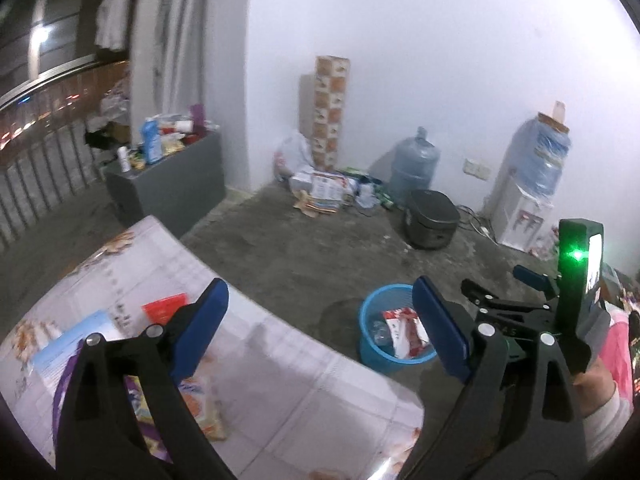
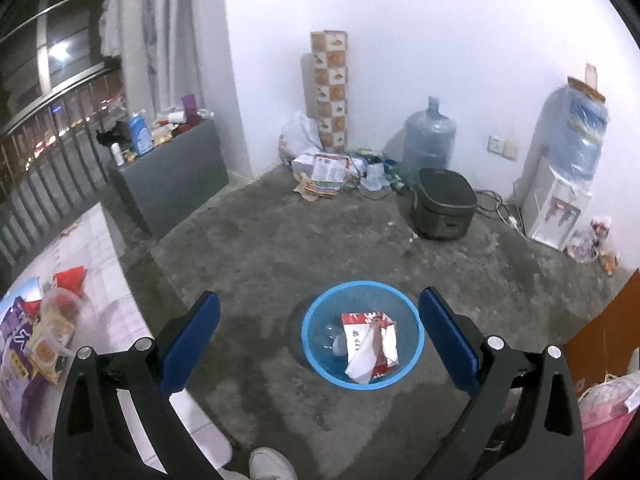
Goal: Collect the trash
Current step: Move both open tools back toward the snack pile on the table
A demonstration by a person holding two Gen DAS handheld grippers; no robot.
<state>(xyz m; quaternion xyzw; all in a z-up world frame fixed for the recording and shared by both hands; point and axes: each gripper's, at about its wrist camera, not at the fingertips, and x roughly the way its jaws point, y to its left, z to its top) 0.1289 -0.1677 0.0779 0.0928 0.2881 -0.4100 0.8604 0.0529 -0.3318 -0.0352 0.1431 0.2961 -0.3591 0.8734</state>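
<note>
Though print on the red-and-white wrapper [image 2: 370, 344] in the blue basket [image 2: 362, 292] is too blurred to read, both the left gripper [image 1: 320, 326] and right gripper [image 2: 320, 336] gape empty; table [image 1: 280, 360] packets are half hidden.

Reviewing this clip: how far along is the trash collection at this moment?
Partly done. The blue bin on the floor already holds a red-and-white carton and some clear plastic. Nothing is in hand: the left tool and right tool are both open and empty. Left on the table: a red packet, a purple wrapper and other snack packaging.
</note>
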